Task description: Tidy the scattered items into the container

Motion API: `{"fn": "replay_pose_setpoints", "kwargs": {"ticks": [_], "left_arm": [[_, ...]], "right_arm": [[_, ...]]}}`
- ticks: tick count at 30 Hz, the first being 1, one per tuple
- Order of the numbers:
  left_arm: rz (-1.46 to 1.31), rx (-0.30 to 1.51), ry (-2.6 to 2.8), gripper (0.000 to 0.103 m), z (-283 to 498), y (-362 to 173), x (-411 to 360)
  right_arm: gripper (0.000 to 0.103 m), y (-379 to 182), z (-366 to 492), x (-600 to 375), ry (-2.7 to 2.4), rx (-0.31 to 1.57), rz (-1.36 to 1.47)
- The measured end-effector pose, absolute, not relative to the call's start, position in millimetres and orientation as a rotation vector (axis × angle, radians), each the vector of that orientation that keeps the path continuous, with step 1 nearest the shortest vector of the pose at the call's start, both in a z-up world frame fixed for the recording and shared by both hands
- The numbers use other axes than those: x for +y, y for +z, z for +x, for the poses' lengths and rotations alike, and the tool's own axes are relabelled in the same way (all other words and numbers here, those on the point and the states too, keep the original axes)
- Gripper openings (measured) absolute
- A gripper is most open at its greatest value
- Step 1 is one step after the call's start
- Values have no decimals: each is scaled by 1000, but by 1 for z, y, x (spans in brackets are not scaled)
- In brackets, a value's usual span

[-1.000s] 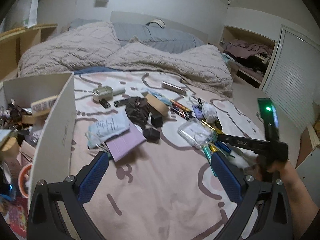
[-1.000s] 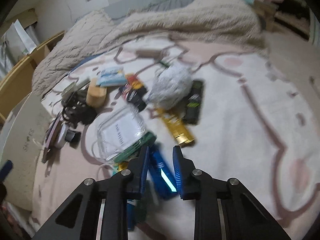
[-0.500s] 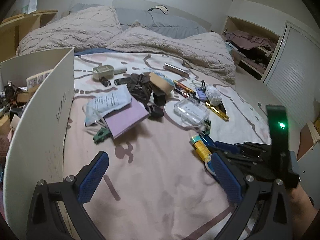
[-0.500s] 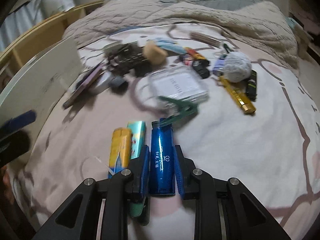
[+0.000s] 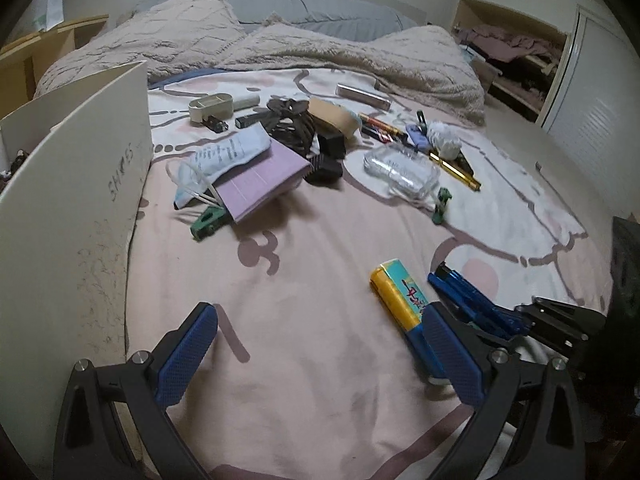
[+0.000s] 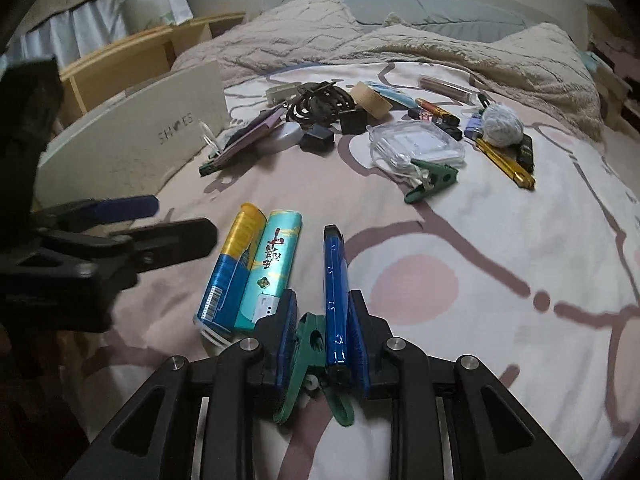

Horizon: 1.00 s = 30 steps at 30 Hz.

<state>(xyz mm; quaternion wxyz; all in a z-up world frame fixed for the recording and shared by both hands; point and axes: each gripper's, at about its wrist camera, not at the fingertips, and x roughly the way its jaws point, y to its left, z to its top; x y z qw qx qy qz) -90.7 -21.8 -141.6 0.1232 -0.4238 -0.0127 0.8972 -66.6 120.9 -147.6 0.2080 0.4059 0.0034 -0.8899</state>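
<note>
My right gripper point(image 6: 320, 312) is shut on a shiny blue pack point(image 6: 335, 280) and a green clip point(image 6: 310, 344), low over the pink bedspread. It also shows in the left wrist view point(image 5: 516, 320) at the right. A yellow-blue tube point(image 6: 232, 268) and a teal tube point(image 6: 272, 268) lie just left of it. My left gripper point(image 5: 320, 344) is open and empty above the bedspread, beside the yellow-teal tube point(image 5: 400, 296). The white shoe box point(image 5: 72, 200) stands at the left. A pile of scattered items lies further up the bed.
The pile holds a purple notebook point(image 5: 260, 180), black cables point(image 5: 292, 128), a clear plastic case point(image 5: 400, 168), a gold pen point(image 5: 456, 170), a green clip point(image 6: 434, 178) and a tape roll point(image 5: 332, 118). A fluffy blanket point(image 5: 320, 48) lies behind. Wooden shelves point(image 6: 140, 56) stand left.
My right gripper pulled back toward the near edge with the blue pack, now turned on edge, and a green clip sits between its fingers. The left gripper shifted closer to the tubes.
</note>
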Motion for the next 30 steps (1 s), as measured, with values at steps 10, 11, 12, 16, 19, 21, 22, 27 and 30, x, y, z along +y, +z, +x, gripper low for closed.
{"fn": "replay_pose_setpoints", "kwargs": {"ticks": [10, 11, 12, 16, 19, 21, 22, 27, 30], "left_arm": [[-1276, 152, 2598, 103, -88, -155, -4], [-1282, 160, 2598, 103, -88, -154, -5], [-1287, 170, 2599, 103, -88, -154, -5], [-1308, 244, 2620, 103, -89, -156, -7], [-1316, 250, 2618, 103, -90, -156, -8], [-1317, 264, 2624, 103, -90, -155, -8], [-1317, 273, 2629, 103, -90, -155, -8], [-1321, 275, 2626, 103, -90, -153, -9], [-1315, 263, 2619, 103, -90, -150, -10]], "right_arm": [[72, -139, -47, 121, -2538, 209, 1087], [73, -138, -47, 124, -2549, 217, 1089], [74, -137, -47, 127, -2554, 217, 1094], [75, -136, -50, 145, -2591, 196, 1128], [76, -135, -53, 158, -2633, 167, 1147], [76, -132, -56, 166, -2668, 149, 1158], [76, -130, -58, 170, -2687, 135, 1164], [76, -121, -55, 175, -2671, 64, 1150], [76, -119, -50, 161, -2620, 119, 1127]]}}
